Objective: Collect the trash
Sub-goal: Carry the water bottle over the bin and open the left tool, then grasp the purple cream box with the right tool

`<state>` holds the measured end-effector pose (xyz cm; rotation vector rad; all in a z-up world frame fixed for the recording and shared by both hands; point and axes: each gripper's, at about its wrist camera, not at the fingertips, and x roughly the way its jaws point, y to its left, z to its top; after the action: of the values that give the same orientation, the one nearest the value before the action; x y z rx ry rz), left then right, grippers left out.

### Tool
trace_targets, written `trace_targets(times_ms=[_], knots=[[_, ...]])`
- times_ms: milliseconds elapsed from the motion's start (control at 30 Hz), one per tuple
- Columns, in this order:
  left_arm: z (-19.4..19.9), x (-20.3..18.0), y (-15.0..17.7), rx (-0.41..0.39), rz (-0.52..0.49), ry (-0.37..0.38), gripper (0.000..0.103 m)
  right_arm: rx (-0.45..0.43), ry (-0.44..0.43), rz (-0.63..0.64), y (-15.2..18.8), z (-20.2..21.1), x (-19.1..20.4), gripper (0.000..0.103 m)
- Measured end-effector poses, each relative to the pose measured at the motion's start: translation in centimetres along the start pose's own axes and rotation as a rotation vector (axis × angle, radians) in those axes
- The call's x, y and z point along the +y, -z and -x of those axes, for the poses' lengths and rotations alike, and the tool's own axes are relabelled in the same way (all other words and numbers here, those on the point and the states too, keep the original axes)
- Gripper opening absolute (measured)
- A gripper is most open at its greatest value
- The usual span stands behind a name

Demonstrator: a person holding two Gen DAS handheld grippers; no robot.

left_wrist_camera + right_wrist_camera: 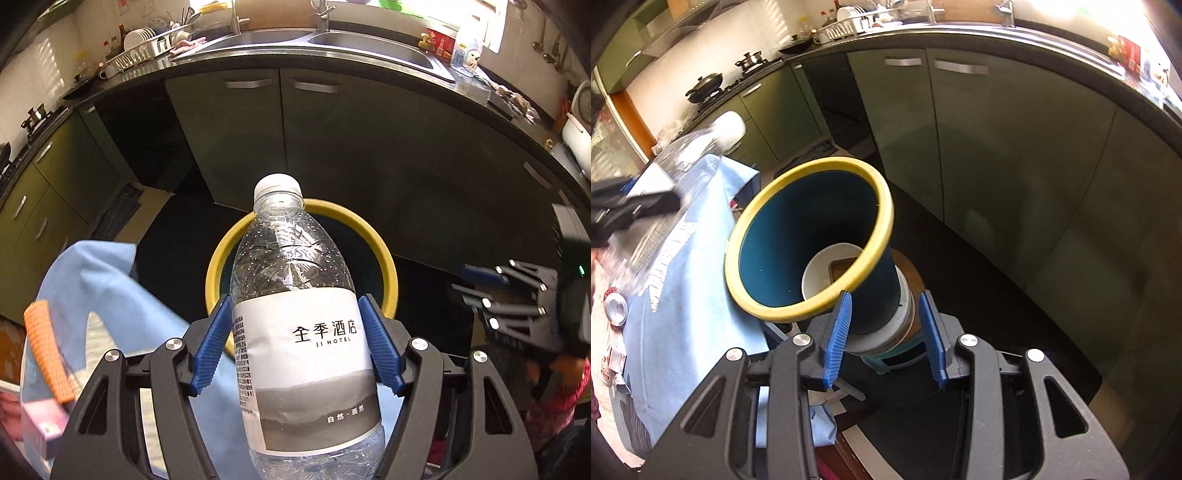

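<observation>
Clear plastic: the bottle, white-capped and grey-labelled, sits between the blue pads of the left gripper, cap pointing away over the bin.
Left pose: the gripper tilts steeply down; its pads press both sides of the label, jaws fairly wide around the bottle.
Right pose: the right gripper also tilts down, above the bin's base.
Right jaws: partly apart, nothing clamped; the bin's lower wall and a stool under it show in the gap, and contact cannot be told.
Left view only: the sink, the label print, and the right gripper blurred at the right edge.
Right view only: the bin's teal inside with a white cup at the bottom, a can on the blue cloth, and the bottle as a blur upper left.
Bin: yellow-rimmed, beside the cloth.
</observation>
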<state>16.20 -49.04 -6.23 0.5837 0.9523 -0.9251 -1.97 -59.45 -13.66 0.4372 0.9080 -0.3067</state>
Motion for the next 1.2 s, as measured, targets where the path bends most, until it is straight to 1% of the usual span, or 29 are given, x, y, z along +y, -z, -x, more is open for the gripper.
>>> trace_targets(times_ms=[100, 200, 233, 333, 500, 567, 667, 833, 933, 967, 1067, 1200], knots=[[-1.6, 0.3, -1.5, -0.001, 0.016, -0.014, 0.070, 0.003, 0.000, -0.012, 0.1, -0.1, -0.5, 0.037], [-1.5, 0.6, -2.1, -0.021, 0.045, -0.017, 0.079, 0.004, -0.007, -0.012, 0.1, -0.2, -0.4, 0.037], [-1.0, 0.6, -1.9, -0.032, 0.049, -0.012, 0.081, 0.005, -0.009, -0.009, 0.2, -0.3, -0.4, 0.037], [1.6, 1.1, -0.4, -0.068, 0.049, -0.023, 0.083, 0.008, -0.015, -0.003, 0.2, -0.4, 0.0, 0.037], [7.5, 2.3, 2.9, -0.156, 0.101, -0.029, 0.090, 0.014, -0.038, 0.019, 0.4, -0.7, 1.4, 0.037], [10.2, 3.0, 5.1, -0.201, 0.122, -0.052, 0.090, 0.016, -0.044, 0.033, 0.5, -0.6, 2.3, 0.037], [13.6, 3.9, 8.5, -0.249, 0.153, -0.087, 0.094, 0.019, -0.056, 0.065, 0.4, -0.5, 3.8, 0.037], [18.0, 6.8, 15.3, -0.304, 0.268, -0.138, 0.096, 0.006, -0.088, 0.143, -0.1, 0.1, 7.6, 0.037], [19.9, 8.7, 19.6, -0.327, 0.339, -0.190, 0.098, 0.001, -0.119, 0.208, -0.4, 0.4, 11.0, 0.039], [20.7, 9.7, 21.5, -0.333, 0.373, -0.218, 0.098, 0.002, -0.133, 0.239, -0.5, 0.4, 12.6, 0.039], [22.3, 12.1, 26.0, -0.330, 0.462, -0.288, 0.098, 0.007, -0.169, 0.321, -0.5, 0.3, 16.9, 0.039], [24.0, 15.4, 31.4, -0.338, 0.571, -0.353, 0.098, 0.004, -0.229, 0.424, -0.7, 0.6, 23.0, 0.039]])
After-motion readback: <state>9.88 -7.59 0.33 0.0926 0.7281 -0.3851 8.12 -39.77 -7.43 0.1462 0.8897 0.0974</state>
